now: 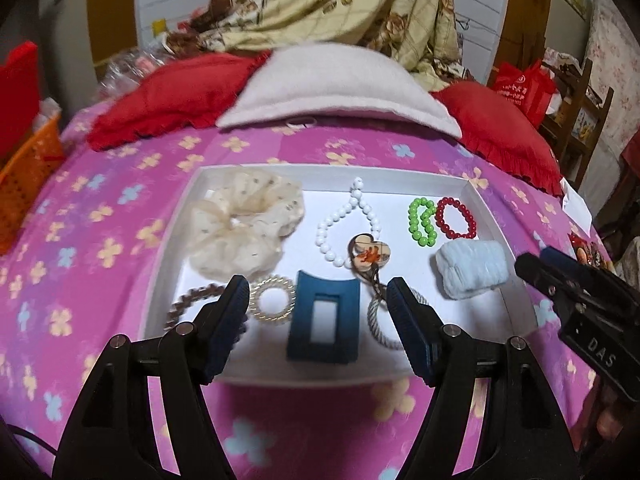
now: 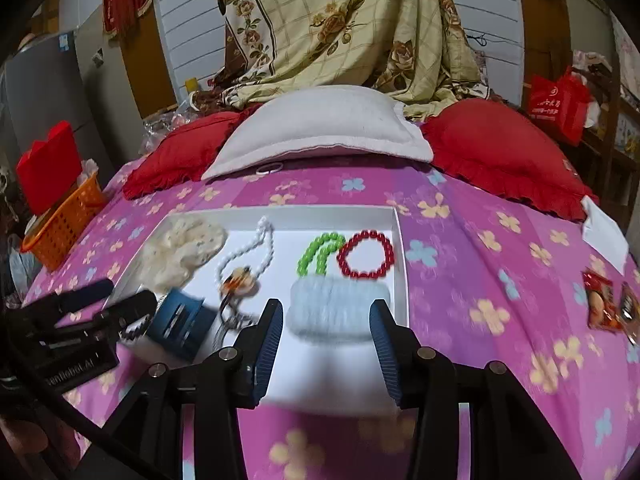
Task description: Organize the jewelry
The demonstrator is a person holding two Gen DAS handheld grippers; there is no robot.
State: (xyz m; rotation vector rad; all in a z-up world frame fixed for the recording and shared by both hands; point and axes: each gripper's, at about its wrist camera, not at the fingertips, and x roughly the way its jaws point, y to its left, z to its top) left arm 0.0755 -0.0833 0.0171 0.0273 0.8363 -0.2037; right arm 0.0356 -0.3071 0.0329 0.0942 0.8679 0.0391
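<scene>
Left wrist view shows the jewelry laid out in the white tray (image 1: 486,208), which rests on my pink flowered bedspread (image 1: 120,200). My left tongs (image 1: 316,300) stand wide apart with nothing between the pads, hovering over the near edge above the blue clip (image 1: 320,320). My right tongs (image 2: 326,320) are parted too and hold nothing; the pale blue scrunchie (image 2: 340,312) lies beyond them in the tray.

I judge everything is now placed, so the good move is to lift both tongs straight clear, without snagging a loop.

The clip is hard, matte, rectangular with a slot. The white bead string (image 1: 352,216) and the red bead bracelet (image 1: 456,218) look glossy, round and prone to rolling. Beside the red one sits the green bead bracelet (image 1: 422,220). The cream scrunchie (image 1: 244,224) is sheer, ruffled and soft.
</scene>
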